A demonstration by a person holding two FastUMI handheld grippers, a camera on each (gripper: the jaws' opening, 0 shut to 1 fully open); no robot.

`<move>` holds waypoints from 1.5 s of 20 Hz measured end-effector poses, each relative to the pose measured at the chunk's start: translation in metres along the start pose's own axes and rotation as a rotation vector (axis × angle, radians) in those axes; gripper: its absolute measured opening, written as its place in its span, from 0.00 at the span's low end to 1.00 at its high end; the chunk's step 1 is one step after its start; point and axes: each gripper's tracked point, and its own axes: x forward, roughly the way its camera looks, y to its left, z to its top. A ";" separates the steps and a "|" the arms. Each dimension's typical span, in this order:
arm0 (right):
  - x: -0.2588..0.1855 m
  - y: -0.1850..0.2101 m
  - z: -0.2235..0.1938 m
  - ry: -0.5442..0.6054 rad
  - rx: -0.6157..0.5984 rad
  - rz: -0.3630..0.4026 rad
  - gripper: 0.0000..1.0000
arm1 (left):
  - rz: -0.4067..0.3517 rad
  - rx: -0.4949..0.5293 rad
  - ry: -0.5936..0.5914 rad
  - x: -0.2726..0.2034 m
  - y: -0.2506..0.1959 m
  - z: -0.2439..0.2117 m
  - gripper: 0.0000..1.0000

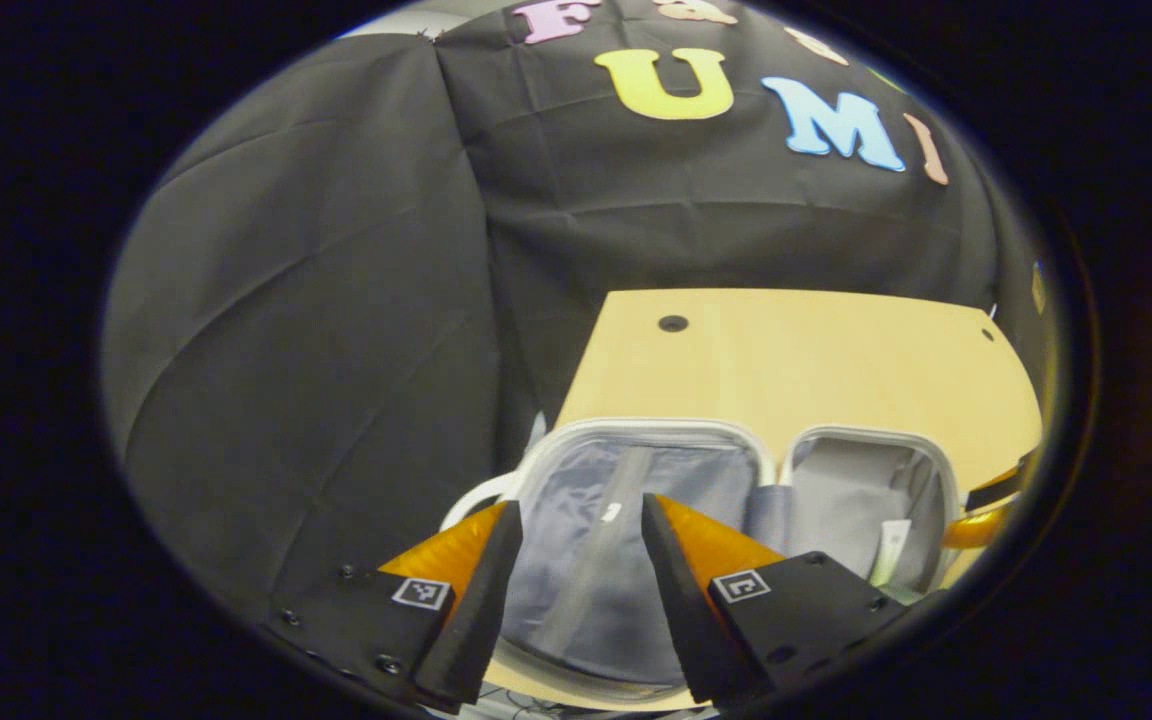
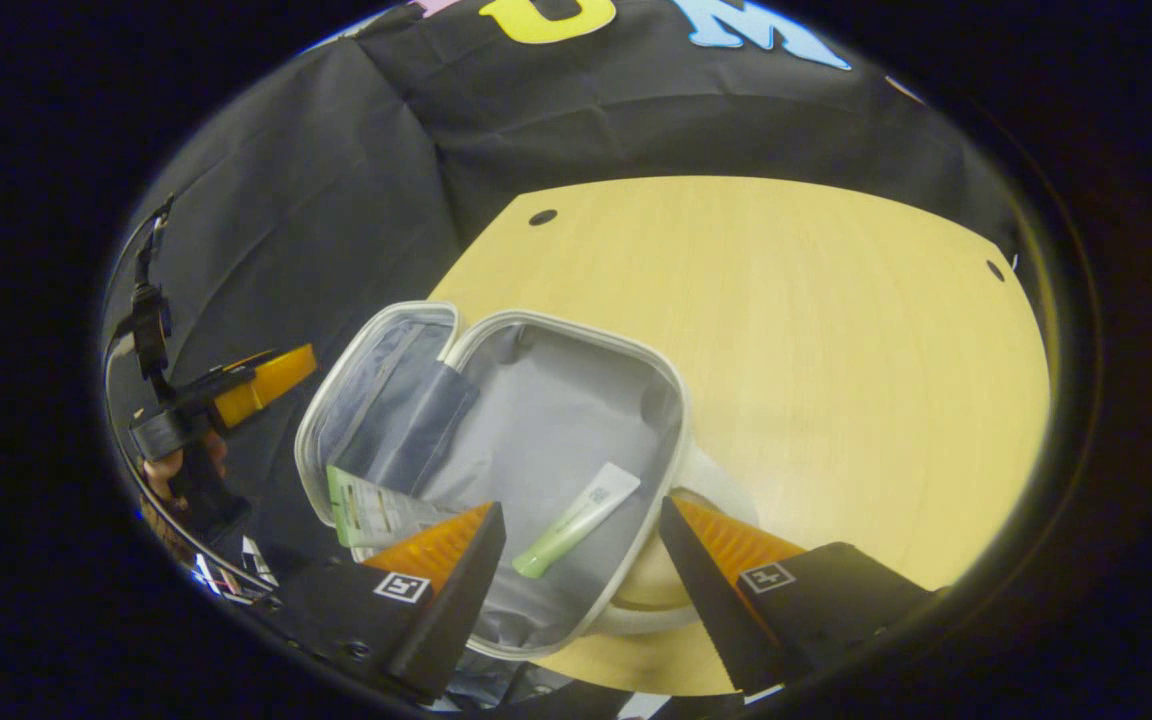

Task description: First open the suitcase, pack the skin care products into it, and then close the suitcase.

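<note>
Suitcase (image 2: 576,420) (lid open) — tube (image 2: 576,520) between right tongs (image 2: 581,540)

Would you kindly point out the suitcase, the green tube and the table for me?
suitcase (image 2: 576,400): right gripper view, on its grey lining.
green tube (image 2: 576,520): right gripper view, mid-body, lying inside the suitcase.
table (image 2: 816,340): right gripper view, bare wooden top.

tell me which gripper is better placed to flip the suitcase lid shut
Left, probably. The left gripper hangs open right over the lid half of the suitcase; the right gripper is over the half holding the tube.
</note>
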 end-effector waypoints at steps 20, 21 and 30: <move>-0.004 -0.004 -0.031 0.100 0.021 -0.032 0.96 | -0.170 -0.222 0.298 0.157 0.135 -0.102 0.75; -0.004 -0.005 -0.031 0.101 0.011 -0.033 0.96 | -0.222 -0.285 0.302 0.157 0.127 -0.102 0.75; 0.007 0.010 -0.044 0.127 -0.034 -0.015 0.96 | -0.483 -0.666 0.152 0.093 0.079 -0.049 0.14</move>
